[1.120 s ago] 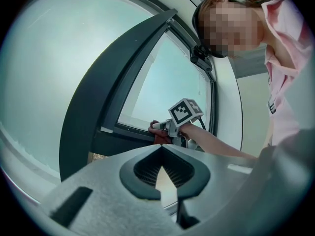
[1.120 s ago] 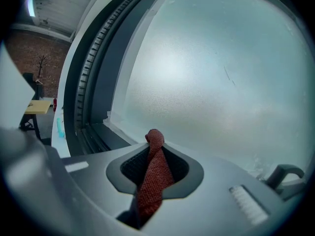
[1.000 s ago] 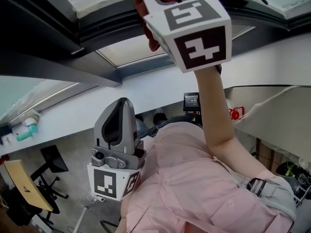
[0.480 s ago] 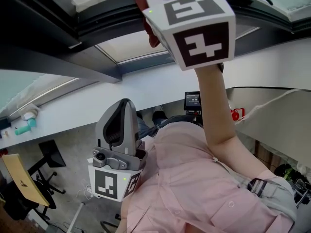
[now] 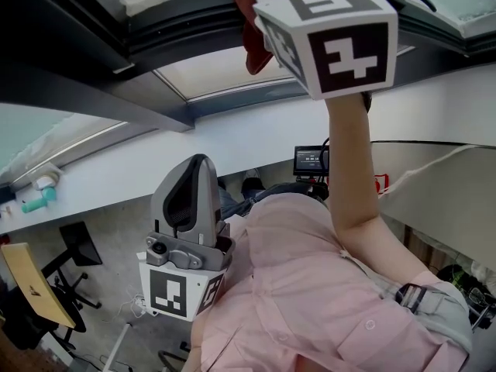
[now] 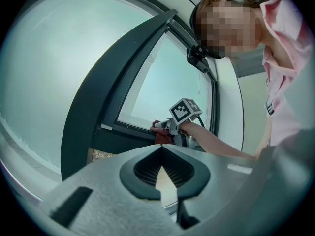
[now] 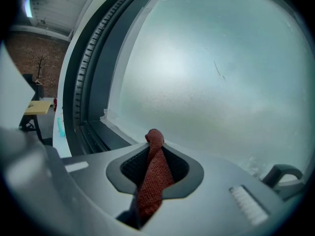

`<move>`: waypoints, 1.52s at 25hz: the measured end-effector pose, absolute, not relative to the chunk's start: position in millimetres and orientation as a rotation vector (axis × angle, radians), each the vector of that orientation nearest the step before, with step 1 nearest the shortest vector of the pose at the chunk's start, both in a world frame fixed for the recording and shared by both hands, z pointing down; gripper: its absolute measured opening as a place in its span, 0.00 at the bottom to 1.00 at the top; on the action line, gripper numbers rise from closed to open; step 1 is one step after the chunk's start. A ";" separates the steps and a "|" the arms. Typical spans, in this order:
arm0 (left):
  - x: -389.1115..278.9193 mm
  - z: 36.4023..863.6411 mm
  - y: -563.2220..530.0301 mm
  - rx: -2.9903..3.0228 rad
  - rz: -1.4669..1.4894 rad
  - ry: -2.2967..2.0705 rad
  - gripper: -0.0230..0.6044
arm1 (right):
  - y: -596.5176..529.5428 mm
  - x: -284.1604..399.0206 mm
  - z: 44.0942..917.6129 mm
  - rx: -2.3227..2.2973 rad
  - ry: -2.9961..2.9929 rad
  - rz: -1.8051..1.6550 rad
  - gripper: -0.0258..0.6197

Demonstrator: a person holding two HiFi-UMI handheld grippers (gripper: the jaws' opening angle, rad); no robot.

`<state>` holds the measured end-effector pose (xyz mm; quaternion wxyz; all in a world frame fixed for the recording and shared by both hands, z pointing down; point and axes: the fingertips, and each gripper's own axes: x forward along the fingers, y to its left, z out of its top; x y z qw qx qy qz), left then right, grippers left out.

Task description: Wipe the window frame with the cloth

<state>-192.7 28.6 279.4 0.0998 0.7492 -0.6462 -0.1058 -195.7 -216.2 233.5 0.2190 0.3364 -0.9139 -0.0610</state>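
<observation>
I held a red cloth [image 7: 153, 177] up at the dark window frame [image 5: 155, 41].
My right gripper [image 7: 155, 167] was clamped on the cloth, a rust-red, coarse-woven rag bunched into a narrow twist. Its rounded tip poked past the jaws, just beside the frame's inner edge. My left gripper [image 6: 161, 151] hung well below the frame, jaws together, holding nothing.

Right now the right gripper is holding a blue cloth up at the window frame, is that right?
No, the cloth is red, not blue. The right gripper view shows it clamped in the right gripper, up at the window frame.
</observation>
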 end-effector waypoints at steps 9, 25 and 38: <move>-184.1 277.0 22.3 2.256 -0.320 -1.866 0.03 | -214.6 -196.2 232.1 0.881 -2.577 -0.207 0.14; -181.5 277.2 16.2 2.264 -0.324 -1.822 0.03 | -210.0 -200.2 229.3 0.914 -2.591 -0.208 0.14; -182.0 276.6 18.6 2.256 -0.337 -1.841 0.03 | -209.1 -202.2 229.8 0.907 -2.605 -0.207 0.14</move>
